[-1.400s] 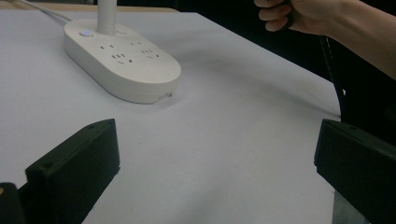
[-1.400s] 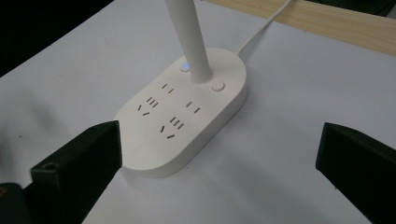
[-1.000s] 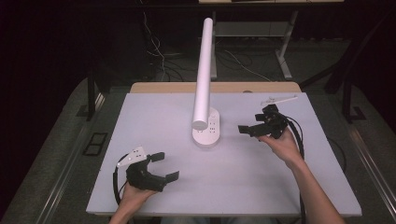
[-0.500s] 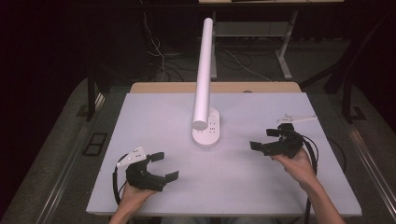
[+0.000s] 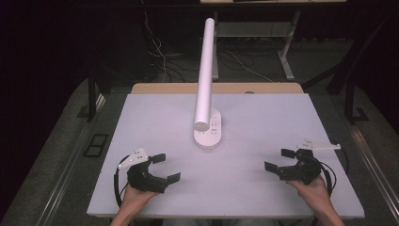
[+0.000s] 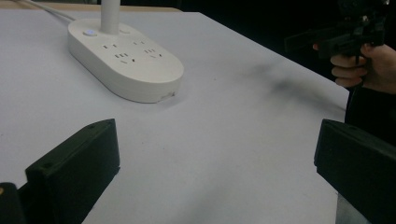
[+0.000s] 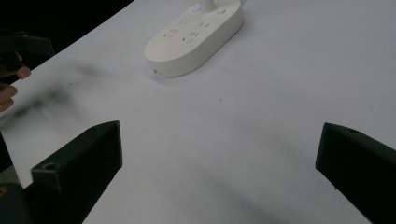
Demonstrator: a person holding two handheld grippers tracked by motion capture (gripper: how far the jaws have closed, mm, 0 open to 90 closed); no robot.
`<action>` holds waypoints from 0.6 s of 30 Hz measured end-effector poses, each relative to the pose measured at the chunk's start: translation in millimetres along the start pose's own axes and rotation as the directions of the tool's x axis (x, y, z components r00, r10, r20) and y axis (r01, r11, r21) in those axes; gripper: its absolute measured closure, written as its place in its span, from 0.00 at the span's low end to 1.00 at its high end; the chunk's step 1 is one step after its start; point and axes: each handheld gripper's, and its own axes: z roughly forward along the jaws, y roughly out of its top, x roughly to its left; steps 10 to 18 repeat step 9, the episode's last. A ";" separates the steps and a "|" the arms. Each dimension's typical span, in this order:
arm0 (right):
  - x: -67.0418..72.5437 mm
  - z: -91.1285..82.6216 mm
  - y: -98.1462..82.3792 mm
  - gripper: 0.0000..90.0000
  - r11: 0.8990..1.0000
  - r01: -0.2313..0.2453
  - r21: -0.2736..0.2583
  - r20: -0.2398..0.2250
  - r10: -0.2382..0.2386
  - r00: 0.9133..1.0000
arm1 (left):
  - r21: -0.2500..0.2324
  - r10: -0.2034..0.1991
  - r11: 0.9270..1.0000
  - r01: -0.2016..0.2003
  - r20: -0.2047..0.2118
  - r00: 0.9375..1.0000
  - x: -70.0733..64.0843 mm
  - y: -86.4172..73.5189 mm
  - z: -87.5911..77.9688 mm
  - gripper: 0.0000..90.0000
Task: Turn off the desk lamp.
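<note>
A white tabletop (image 5: 141,122) seen from above carries a single object: a white desk lamp (image 5: 205,70) whose oval base (image 5: 208,132) holds rows of power sockets and stands at the centre, toward the far side. A long tube rises from the base and leans toward the camera.

The left tongs (image 5: 165,167) rest near the front left edge, held in a hand, jaws spread wide with nothing between them. The right tongs (image 5: 281,160) sit near the front right edge, also released and empty. Both point inward, and both are well apart from the lamp.

In the left gripper view the base (image 6: 125,60) lies ahead and to the left, with a small lit button beside the stem; the right gripper view shows the same base (image 7: 194,35) ahead.

Judging by this, no contact is made yet; this looks like a resting or starting pose. The next move likely calls for one hand to travel forward to the base or tube.
</note>
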 end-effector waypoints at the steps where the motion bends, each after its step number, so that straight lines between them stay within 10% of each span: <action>1: 0.0 -1.7 -4.0 0.01 1.000 -0.003 -0.004 0.006 0.003 1.000 | 0.003 -0.001 1.000 0.001 0.001 1.000 0.0 -0.1 0.1 0.00; 18: 0.3 -10.0 -19.7 0.01 0.999 0.016 -0.042 0.026 -0.015 1.000 | 0.005 -0.002 1.000 0.002 0.003 1.000 0.0 0.0 2.0 0.00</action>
